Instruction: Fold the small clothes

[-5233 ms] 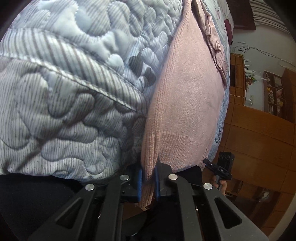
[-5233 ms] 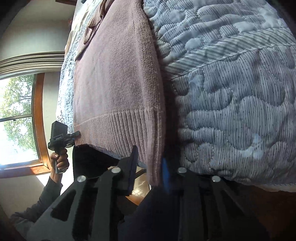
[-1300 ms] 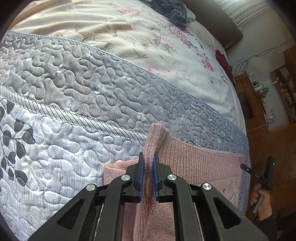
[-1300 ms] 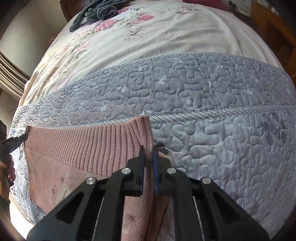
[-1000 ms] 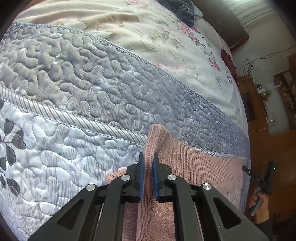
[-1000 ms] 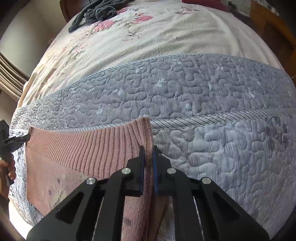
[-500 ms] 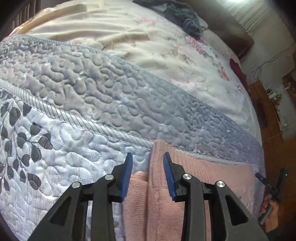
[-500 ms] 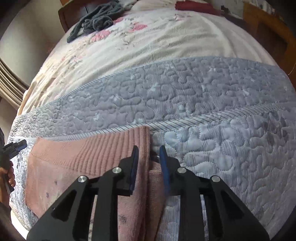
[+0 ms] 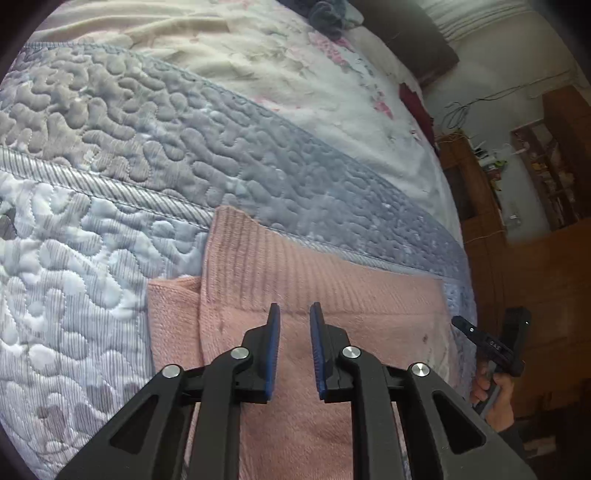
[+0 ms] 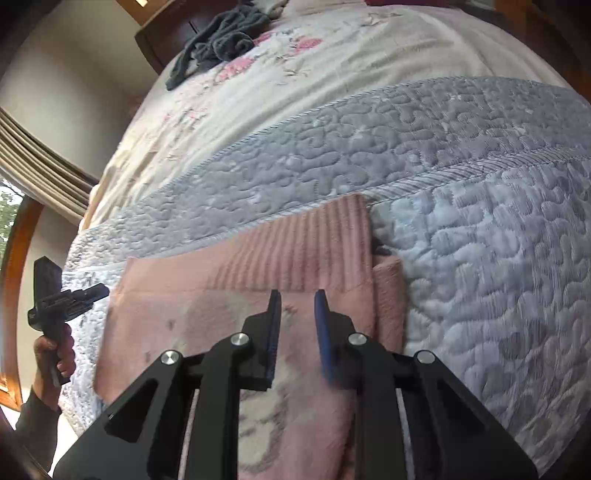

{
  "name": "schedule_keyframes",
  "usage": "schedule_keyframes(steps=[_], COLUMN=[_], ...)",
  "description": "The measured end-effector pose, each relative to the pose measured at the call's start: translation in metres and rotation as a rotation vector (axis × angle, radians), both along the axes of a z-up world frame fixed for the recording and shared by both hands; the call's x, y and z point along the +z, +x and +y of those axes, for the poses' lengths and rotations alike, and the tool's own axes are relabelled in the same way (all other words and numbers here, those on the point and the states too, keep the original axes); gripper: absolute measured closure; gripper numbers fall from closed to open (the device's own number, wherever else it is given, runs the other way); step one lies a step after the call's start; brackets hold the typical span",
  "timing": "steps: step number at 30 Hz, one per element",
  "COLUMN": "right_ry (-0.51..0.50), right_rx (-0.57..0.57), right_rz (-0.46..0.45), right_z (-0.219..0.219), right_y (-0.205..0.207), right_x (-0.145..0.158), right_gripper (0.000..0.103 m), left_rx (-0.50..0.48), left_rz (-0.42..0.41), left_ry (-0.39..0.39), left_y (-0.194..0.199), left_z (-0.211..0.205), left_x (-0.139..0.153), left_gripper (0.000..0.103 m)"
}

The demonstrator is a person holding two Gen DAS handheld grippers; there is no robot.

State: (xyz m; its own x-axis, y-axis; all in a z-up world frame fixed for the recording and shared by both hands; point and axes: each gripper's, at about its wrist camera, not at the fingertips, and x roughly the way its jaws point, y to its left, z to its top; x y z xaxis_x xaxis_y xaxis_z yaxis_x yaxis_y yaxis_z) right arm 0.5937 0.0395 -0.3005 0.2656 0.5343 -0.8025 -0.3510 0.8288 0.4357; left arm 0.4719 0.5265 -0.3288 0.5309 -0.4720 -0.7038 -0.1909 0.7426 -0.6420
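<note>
Pink knit sweater (image 9: 332, 295) lies folded flat on quilted bedspread (image 9: 110, 221) near bed edge, ribbed hem on top w/ a lower layer showing beside it. L hand-held gripper (image 9: 294, 314) & R hand-held gripper (image 10: 297, 299): jaws apart, empty, above sweater.

— What covers the bed?
— A grey-blue quilt (image 9: 229, 147) with wavy stitching, and beyond it a cream floral sheet (image 10: 295, 70).
— Anything lying on the sheet?
— A dark grey cloth (image 10: 218, 44), crumpled by the dark headboard (image 9: 406, 33).
— And around the bed?
— Wooden cabinets (image 9: 546, 280), beige curtains (image 10: 40, 155), a wood-framed window (image 10: 14, 258).
</note>
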Motion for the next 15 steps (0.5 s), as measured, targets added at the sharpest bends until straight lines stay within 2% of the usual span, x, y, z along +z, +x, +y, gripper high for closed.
schedule_keyframes(steps=[2,3,4,5,6,7,8,9,10,12,13,15], right_ry=[0.019,0.01,-0.022,-0.05,-0.061,-0.056,-0.04,-0.014,0.014,0.04,0.032,0.004], right_rx=[0.056,0.072,0.08,0.075,0.062,0.054,0.031,0.015,0.019,0.04,0.05,0.048], right_rz=[0.004,0.018,0.031,0.03,0.024,0.027,0.046,0.055,0.045,0.016,0.014,0.03], right_z=[0.005,0.007,0.008,0.008,0.006,0.006,0.005,0.002,-0.002,-0.007,-0.01,-0.02], right_y=[-0.029,-0.039,-0.045,-0.048,-0.047,-0.045,-0.043,-0.047,-0.056,-0.08,-0.092,-0.111], right_x=[0.0,-0.007,-0.018,-0.027,-0.035,-0.037,-0.033,-0.024,-0.013,0.004,0.006,-0.005], right_gripper=[0.084,0.084,0.084,0.093,0.102,0.103,0.103,0.093,0.09,0.088,0.088,0.088], left_rx=[-0.056,-0.069,-0.067,-0.049,-0.031,-0.017,-0.001,0.002,-0.017,-0.075,-0.105,-0.146], left_rz=[-0.038,-0.021,0.018,0.069,0.098,0.102,0.096,0.068,0.018,-0.052,-0.062,-0.005], left_ry=[-0.038,-0.033,0.008,0.05,0.045,0.032,0.021,0.005,-0.025,-0.062,-0.072,-0.047], left_y=[-0.026,-0.035,-0.041,-0.044,-0.047,-0.049,-0.053,-0.058,-0.066,-0.086,-0.095,-0.107], left_z=[-0.013,-0.018,-0.021,-0.021,-0.018,-0.014,-0.011,-0.011,-0.015,-0.029,-0.038,-0.057], left_x=[0.006,0.0,-0.012,-0.026,-0.039,-0.044,-0.041,-0.031,-0.018,0.0,0.001,-0.016], left_gripper=[0.088,0.088,0.087,0.088,0.091,0.098,0.098,0.096,0.093,0.089,0.088,0.088])
